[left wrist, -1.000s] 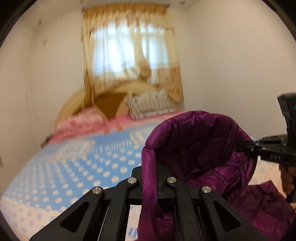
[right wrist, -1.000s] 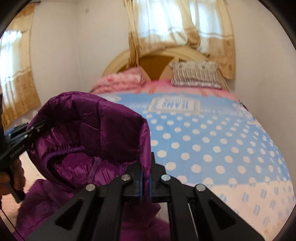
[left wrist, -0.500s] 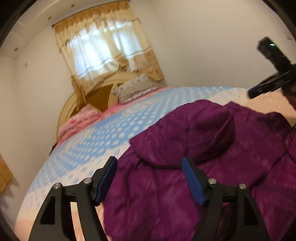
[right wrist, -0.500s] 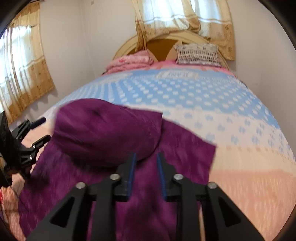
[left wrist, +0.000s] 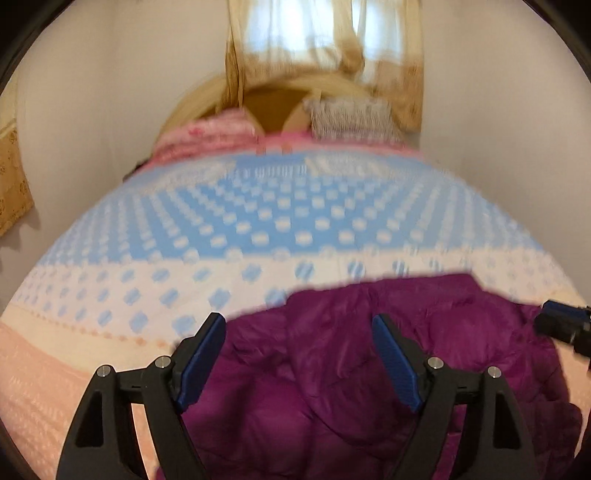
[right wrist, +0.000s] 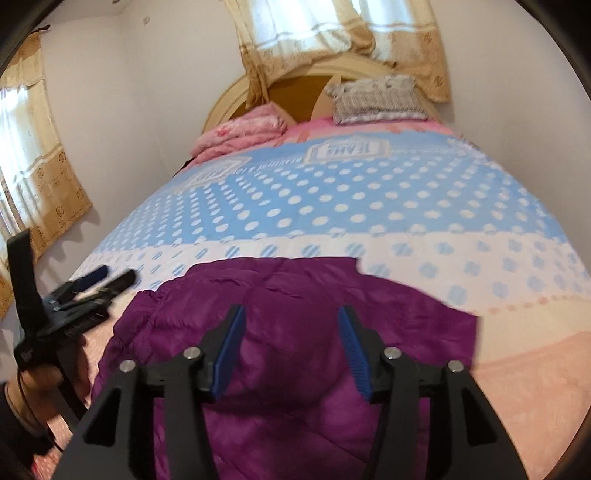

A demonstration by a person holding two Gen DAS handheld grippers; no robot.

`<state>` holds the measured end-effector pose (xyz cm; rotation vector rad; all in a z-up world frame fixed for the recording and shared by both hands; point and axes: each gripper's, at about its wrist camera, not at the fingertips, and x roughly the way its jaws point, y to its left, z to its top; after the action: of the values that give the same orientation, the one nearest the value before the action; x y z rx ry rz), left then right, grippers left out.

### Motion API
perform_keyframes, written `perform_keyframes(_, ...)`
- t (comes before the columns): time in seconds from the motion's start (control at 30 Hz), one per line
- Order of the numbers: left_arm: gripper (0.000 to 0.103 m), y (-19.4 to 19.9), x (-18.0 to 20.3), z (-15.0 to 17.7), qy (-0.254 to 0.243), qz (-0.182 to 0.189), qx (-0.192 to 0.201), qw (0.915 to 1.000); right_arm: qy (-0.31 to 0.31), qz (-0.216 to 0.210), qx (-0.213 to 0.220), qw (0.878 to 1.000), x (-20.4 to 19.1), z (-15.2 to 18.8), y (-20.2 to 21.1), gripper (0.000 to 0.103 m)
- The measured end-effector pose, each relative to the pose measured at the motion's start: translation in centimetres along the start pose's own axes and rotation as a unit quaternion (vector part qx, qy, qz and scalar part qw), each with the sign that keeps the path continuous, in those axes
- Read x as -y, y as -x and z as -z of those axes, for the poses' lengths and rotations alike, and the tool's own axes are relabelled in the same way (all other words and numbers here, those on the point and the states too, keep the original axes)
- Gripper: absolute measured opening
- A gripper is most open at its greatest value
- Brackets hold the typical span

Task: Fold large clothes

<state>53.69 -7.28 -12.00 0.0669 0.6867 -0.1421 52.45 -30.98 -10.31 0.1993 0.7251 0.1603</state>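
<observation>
The bed [right wrist: 406,206] fills both views, spread with a quilt whose blue, white-dotted middle gives way to a white band and then a peach strip along the foot edge. At the head edge stands a curved wooden headboard [right wrist: 295,83], with a folded pink blanket [right wrist: 240,134] toward the left corner and a striped grey pillow [right wrist: 376,99] toward the right. Beige curtains [right wrist: 332,33] hang over the window behind it.

The purple puffer jacket [right wrist: 295,369] lies flat on the foot end of the bed, over the peach strip and reaching up to the white band; its far edge is roughly straight.

The left gripper [left wrist: 299,347] hovers just above the jacket near its left side, pointing toward the headboard, its blue-padded fingers [left wrist: 201,363] spread wide with nothing between them. In the right wrist view it shows at the left edge [right wrist: 110,278], level and angled inward, held by the person's left hand [right wrist: 40,380].

The right gripper [right wrist: 291,339] hangs over the jacket's middle, aimed toward the headboard, jaws likewise parted and empty. Its tip [left wrist: 561,321] pokes in at the right edge of the left wrist view.
</observation>
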Motion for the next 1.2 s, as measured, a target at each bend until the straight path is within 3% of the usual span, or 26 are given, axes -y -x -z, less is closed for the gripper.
perform_keyframes(0.1,0.082,-1.5,2.1,3.0,-0.05,0.0,-0.045,0.9977,0.028,0.001,-0.072,0.997,-1.2,2.0,-2.4,0.056)
perform_keyframes(0.2,0.082,-1.6,3.6,7.0,-0.106,-0.006,-0.053,0.993,0.056,0.01,-0.118,0.991,-1.0,5.0,-3.6,0.056)
perform_keyframes(0.27,0.082,-1.3,3.7,8.4,-0.104,0.002,-0.045,0.9936,0.052,0.006,-0.14,0.989,-0.2,6.6,-4.2,0.056)
perform_keyframes(0.43,0.082,-0.9,3.9,8.1,-0.115,0.002,-0.052,0.992,0.06,0.005,-0.137,0.989,0.5,8.0,-4.2,0.055)
perform_keyframes(0.57,0.082,2.7,2.7,5.1,-0.088,0.015,-0.012,0.996,0.065,0.004,-0.159,0.985,0.4,7.2,-3.0,0.055)
perform_keyframes(0.73,0.083,4.4,1.6,0.3,-0.042,0.003,0.037,0.9984,0.056,0.006,-0.12,0.991,0.0,4.5,1.7,0.055)
perform_keyframes(0.87,0.083,1.6,2.7,-2.1,-0.005,-0.017,0.028,0.9995,0.0,0.027,-0.04,0.999,0.9,0.6,2.8,0.054)
perform_keyframes(0.93,0.083,0.0,3.8,-2.1,-0.004,-0.03,0.024,0.9993,-0.017,0.054,-0.018,0.998,1.3,-0.5,1.5,0.046)
perform_keyframes(0.97,0.083,-1.1,4.4,-1.8,-0.01,-0.038,0.013,0.9991,-0.023,0.071,-0.014,0.997,1.5,-0.8,0.2,0.039)
perform_keyframes(1.07,0.083,-3.3,5.7,0.2,-0.031,-0.054,-0.014,0.998,-0.05,0.062,-0.044,0.996,2.6,0.8,-3.8,0.032)
perform_keyframes(1.2,0.083,-6.5,6.4,3.7,-0.061,-0.052,-0.065,0.9947,-0.035,0.073,-0.069,0.994,2.3,4.5,-6.8,0.03)
